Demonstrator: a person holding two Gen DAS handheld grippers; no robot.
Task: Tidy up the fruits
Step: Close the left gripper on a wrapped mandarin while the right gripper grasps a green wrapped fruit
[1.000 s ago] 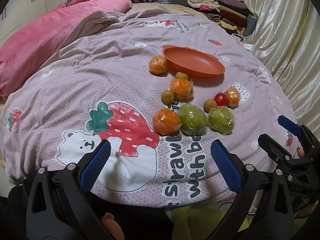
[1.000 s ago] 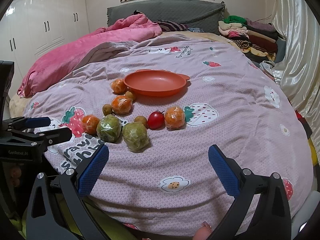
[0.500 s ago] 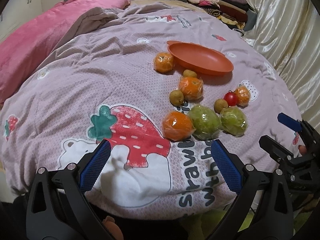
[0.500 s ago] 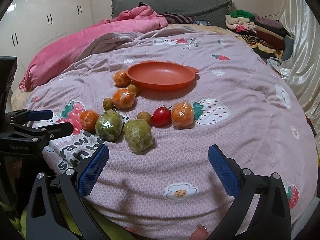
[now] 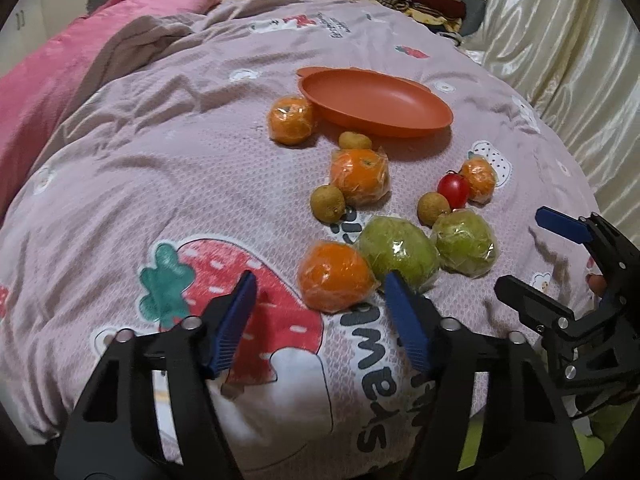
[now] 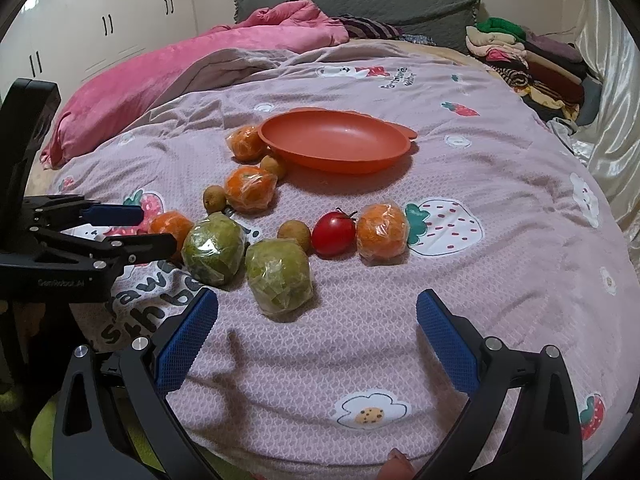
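Orange, plastic-wrapped fruit (image 5: 334, 276) is sitting just ahead of the left gripper (image 5: 320, 320), whose jaws are standing apart around nothing, the right pad edging beside a wrapped green fruit (image 5: 398, 252). Beyond, the orange plate (image 5: 376, 104) is lying bare past more fruit. The right gripper (image 6: 316, 340) is gaping wide over open quilt (image 6: 500, 280), a second green fruit (image 6: 280, 278) lying just ahead toward its left finger.

Plastic-wrapped oranges (image 5: 359, 176), green fruits (image 6: 278, 276) and a tomato (image 6: 333, 233) lie scattered beside an empty orange plate (image 6: 334, 142).
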